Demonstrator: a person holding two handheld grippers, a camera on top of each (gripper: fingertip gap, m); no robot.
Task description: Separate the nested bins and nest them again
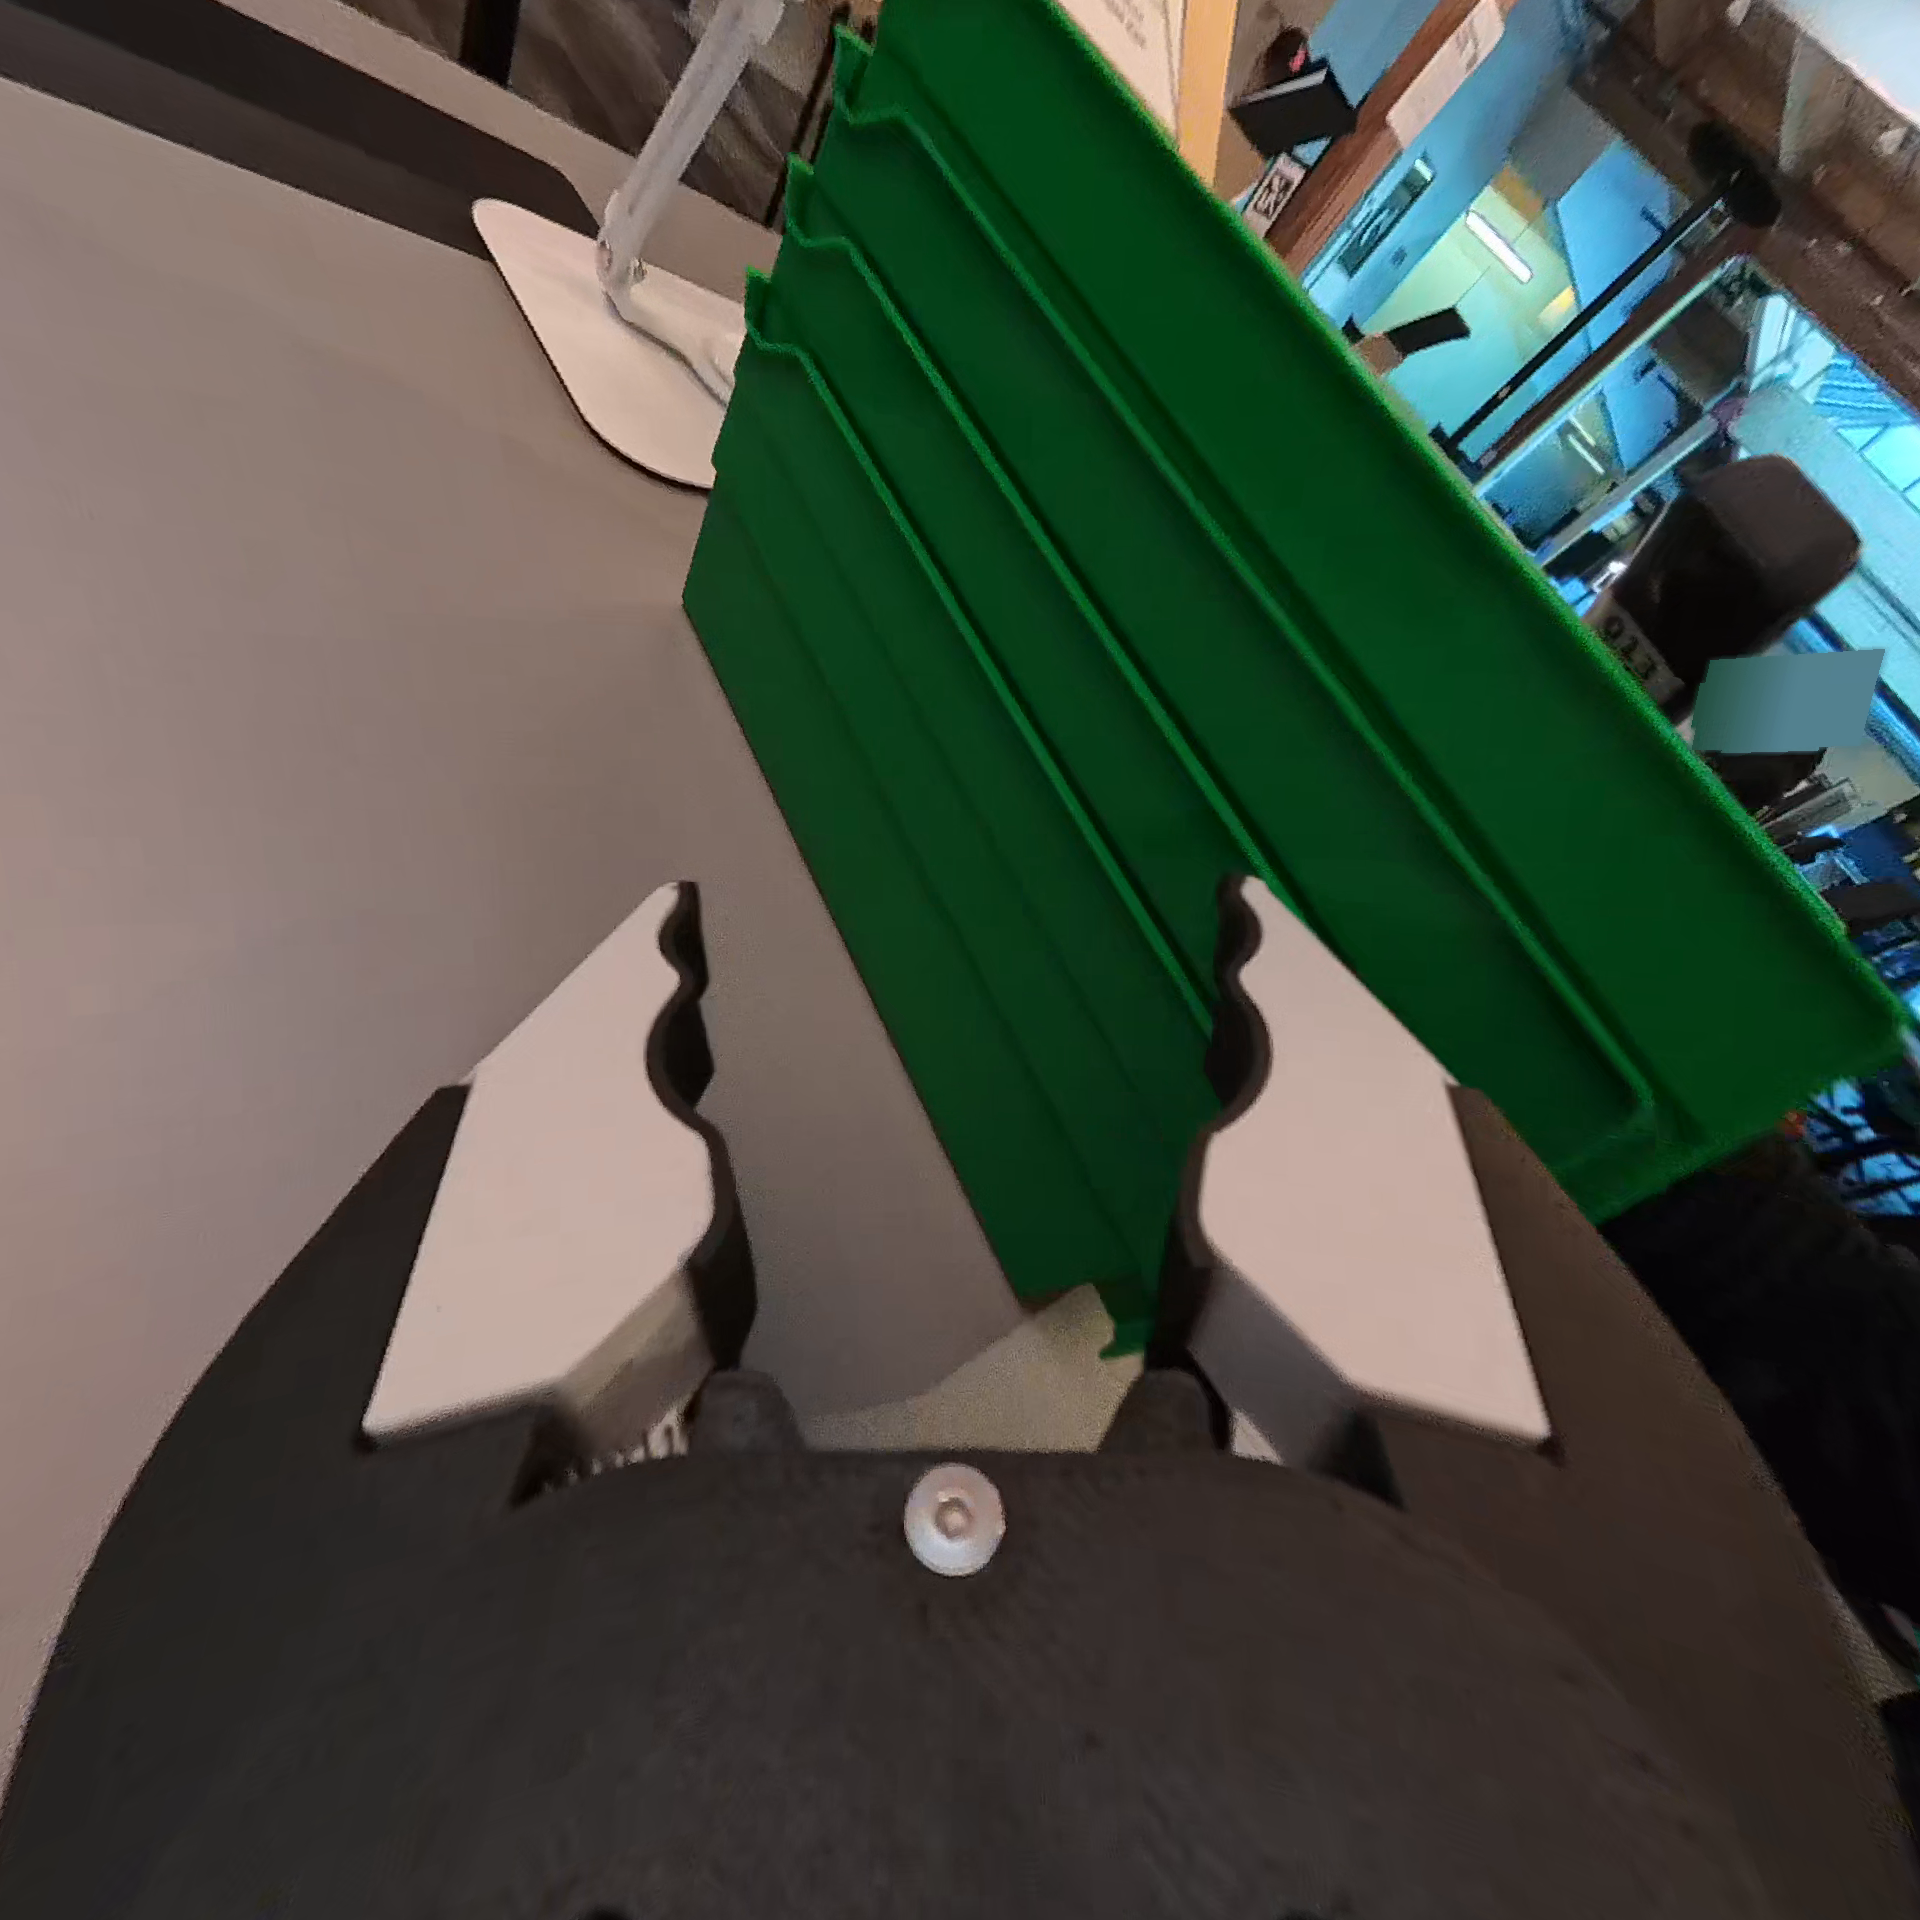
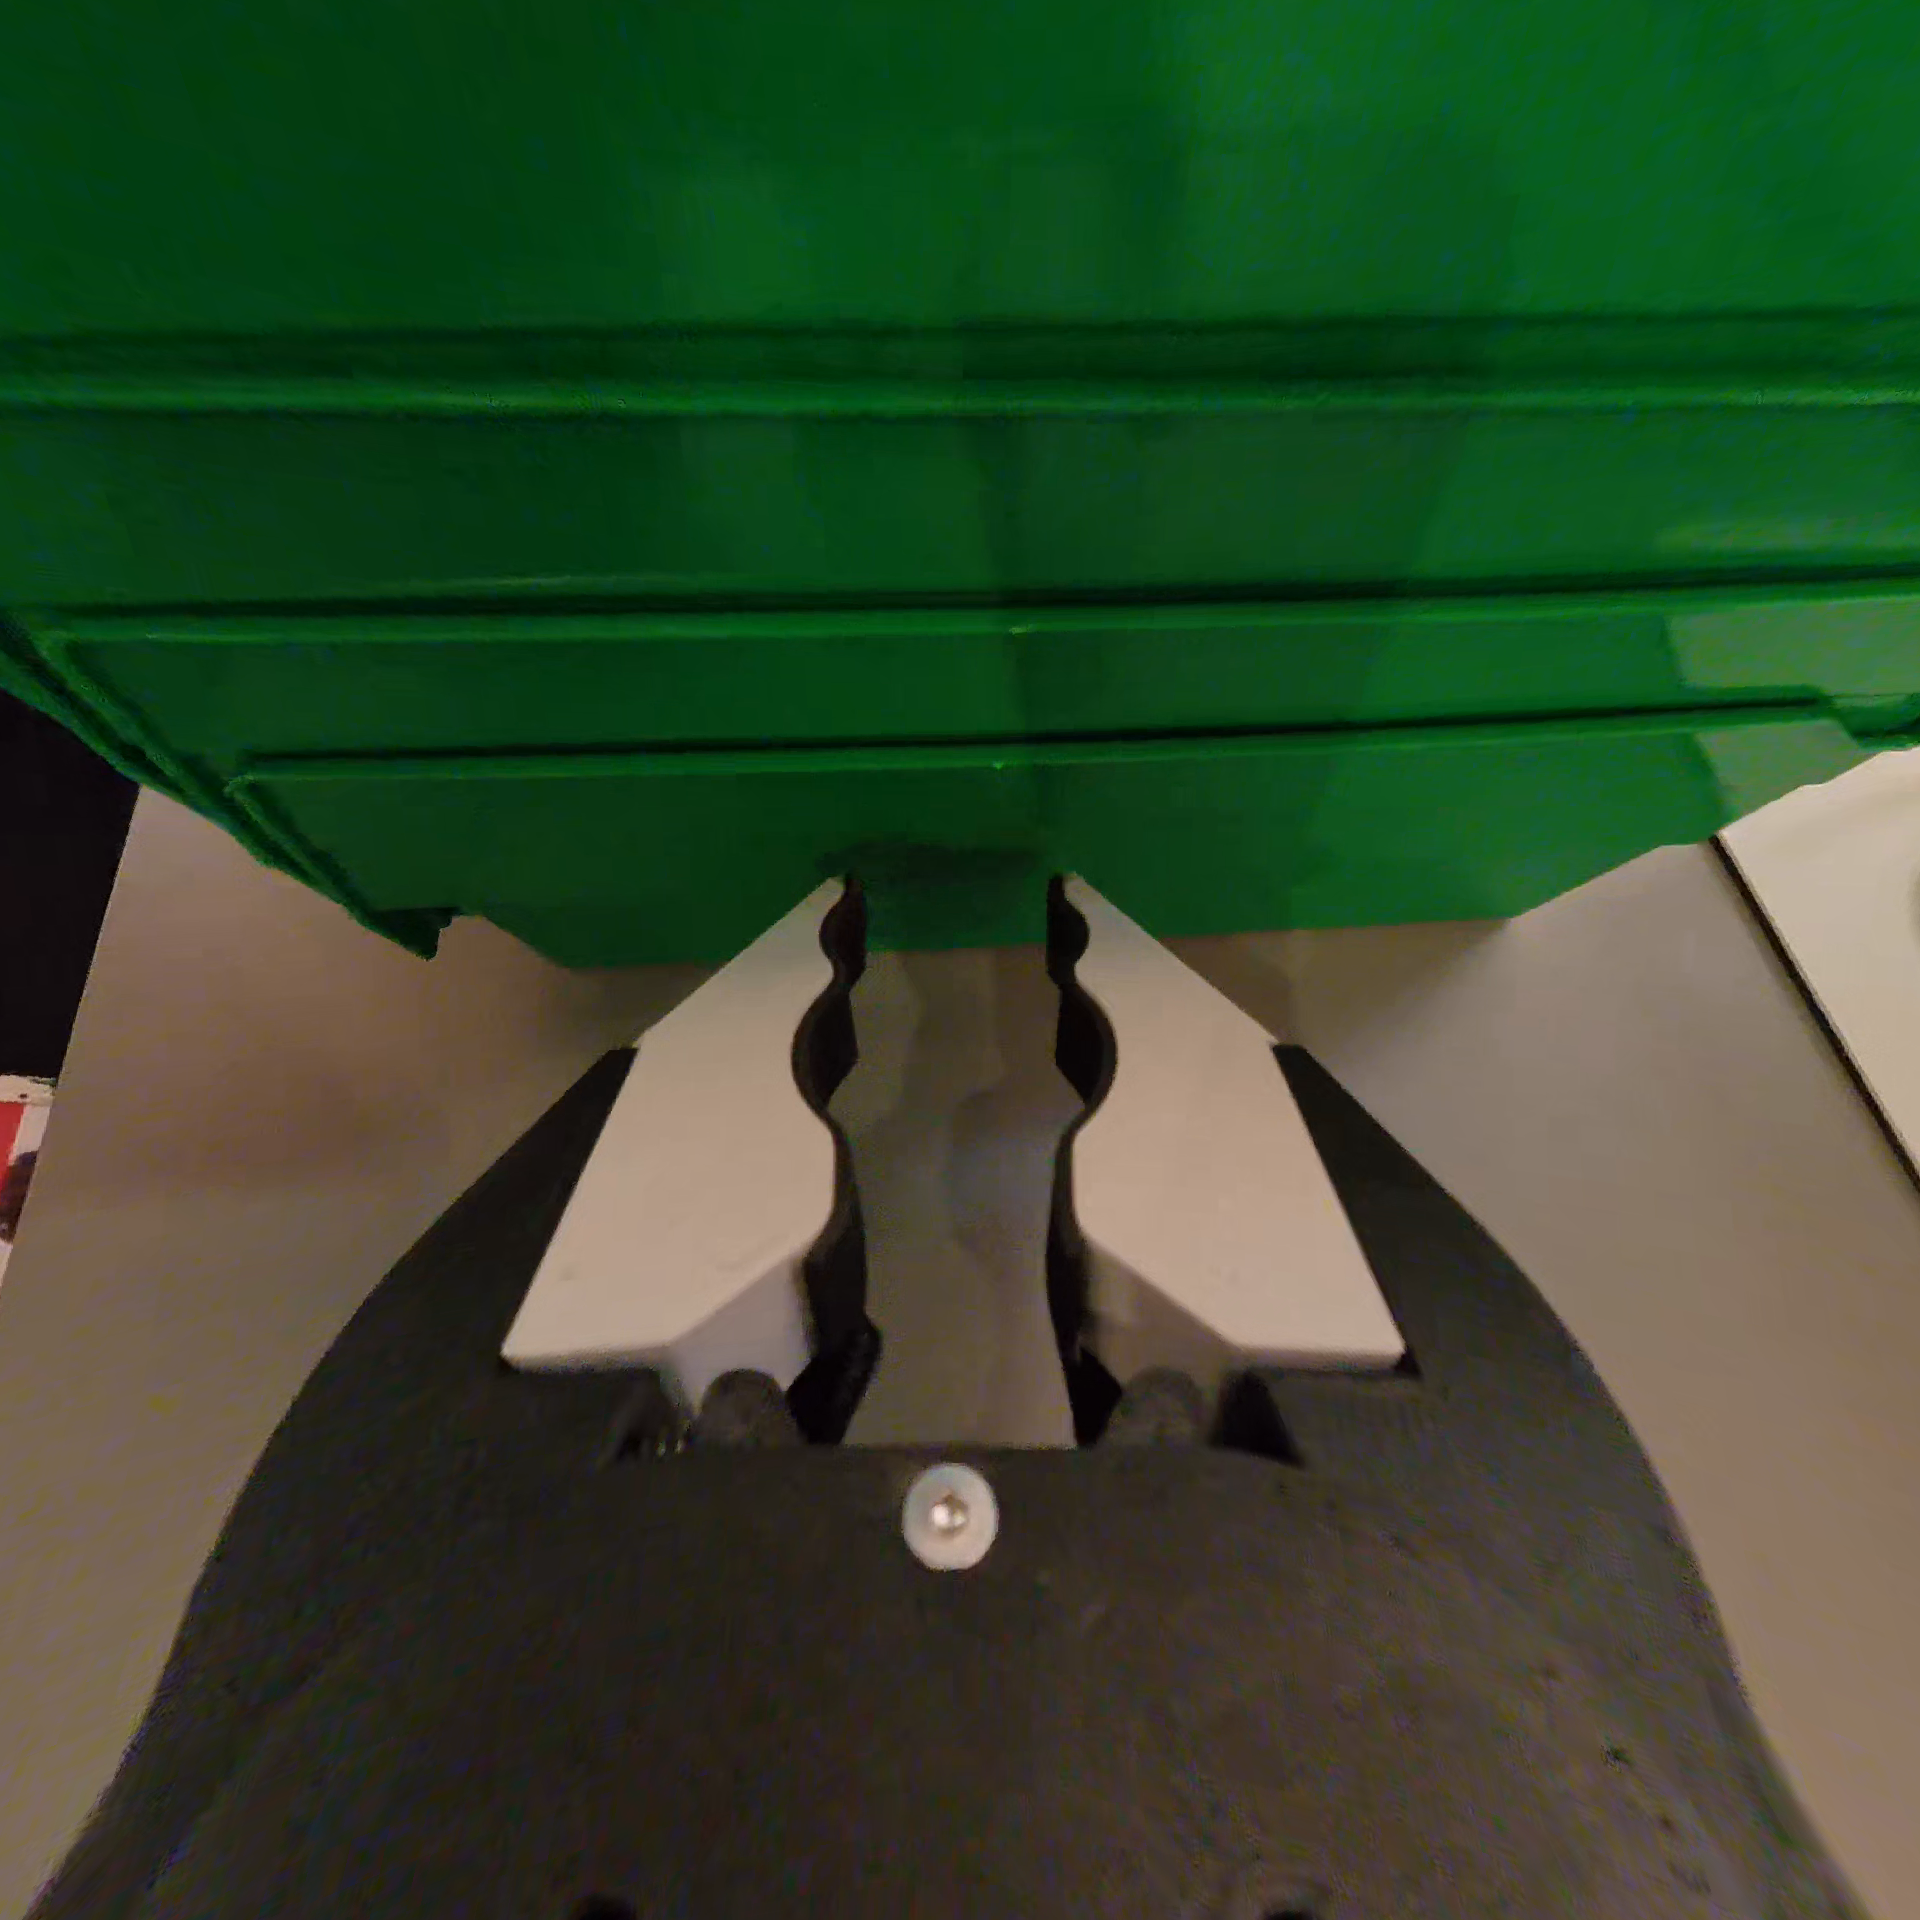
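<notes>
Green bins [image 1: 1091, 727], a nested stack of them, sit tilted on the grey desk [image 1: 260, 675], and we judge them light, stiff moulded plastic with smooth walls that could slip under a pinch. The stepped rims are the sensible place to take hold, since each lip gives a fingertip an edge to catch, and thin walls nested this snugly may stick, so we would brace the lower bins while lifting the top one.

Nearest the stack, the left gripper [image 1: 961, 904] is spread wide, with a corner of the lowest bin reaching between its fingers and lying against one finger; it clamps nothing. From the other side, the right gripper [image 2: 954, 883] has its tips at the lower edge of the stack, with a bit of green between them. We cannot tell whether it is actually pinching.

The bins are a uniform deep green, long-sided, with at least four rims showing as parallel ridges. Beyond the stack stands a white lamp base [image 1: 613, 343] on the desk.
</notes>
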